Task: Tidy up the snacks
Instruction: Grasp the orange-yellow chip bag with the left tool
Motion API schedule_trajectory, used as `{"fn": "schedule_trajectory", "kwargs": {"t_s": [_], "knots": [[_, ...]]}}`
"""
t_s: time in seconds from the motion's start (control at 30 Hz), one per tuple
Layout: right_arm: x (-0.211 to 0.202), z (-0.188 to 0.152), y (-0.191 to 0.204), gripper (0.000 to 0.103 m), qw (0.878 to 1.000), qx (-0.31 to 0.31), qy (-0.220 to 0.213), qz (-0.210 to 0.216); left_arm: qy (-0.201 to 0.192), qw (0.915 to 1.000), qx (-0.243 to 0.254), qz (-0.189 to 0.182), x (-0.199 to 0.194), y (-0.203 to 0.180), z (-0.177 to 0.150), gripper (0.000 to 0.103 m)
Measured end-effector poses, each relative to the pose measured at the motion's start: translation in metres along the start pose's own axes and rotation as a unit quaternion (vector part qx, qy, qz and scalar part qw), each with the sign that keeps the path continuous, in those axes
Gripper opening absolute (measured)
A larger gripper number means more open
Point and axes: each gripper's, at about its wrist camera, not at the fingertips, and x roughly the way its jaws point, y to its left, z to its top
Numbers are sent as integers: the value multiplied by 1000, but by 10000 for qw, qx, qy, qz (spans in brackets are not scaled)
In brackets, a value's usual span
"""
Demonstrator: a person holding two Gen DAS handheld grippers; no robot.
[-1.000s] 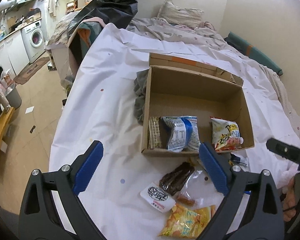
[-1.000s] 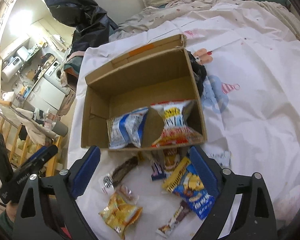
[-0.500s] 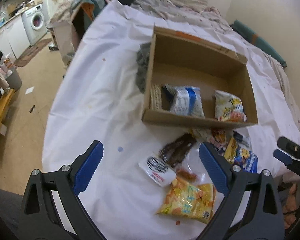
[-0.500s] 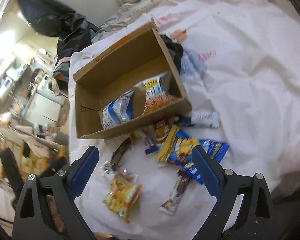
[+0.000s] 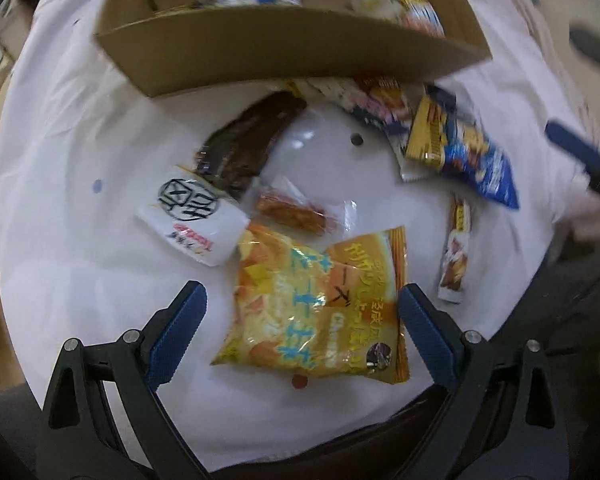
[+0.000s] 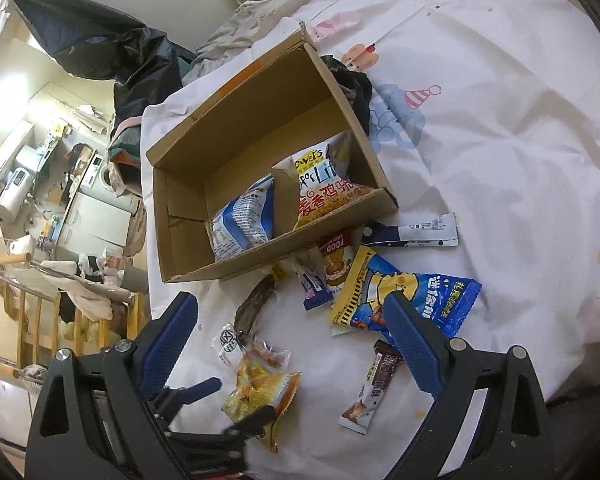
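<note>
A cardboard box on the white bedsheet holds a blue-white bag and a yellow-red bag. Loose snacks lie in front of it. My left gripper is open and low over a yellow-orange chip bag, its jaws on either side of the bag without touching it; it also shows in the right wrist view. My right gripper is open and empty, above the blue-yellow bag and a dark snack bar.
Near the box lie a dark brown packet, a white packet with a round mark, a small clear-wrapped snack, and a white-navy stick. A dark cloth lies beside the box. The bed edge is close below.
My left gripper has dropped down and forward over the yellow-orange chip bag, which now fills the gap between its jaws. My right gripper has shifted a little closer to the snacks.
</note>
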Motion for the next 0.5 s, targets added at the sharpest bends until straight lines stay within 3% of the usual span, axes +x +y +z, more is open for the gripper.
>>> {"fn": "schedule_trajectory", "kwargs": {"t_s": [0.37, 0.5], "knots": [[5, 1, -2, 96, 10000, 5, 41, -57, 426, 9987, 285, 46, 35, -22, -3, 95], [11, 0, 1, 96, 9998, -88, 92, -128, 374, 9983, 448, 94, 36, -30, -6, 95]]}}
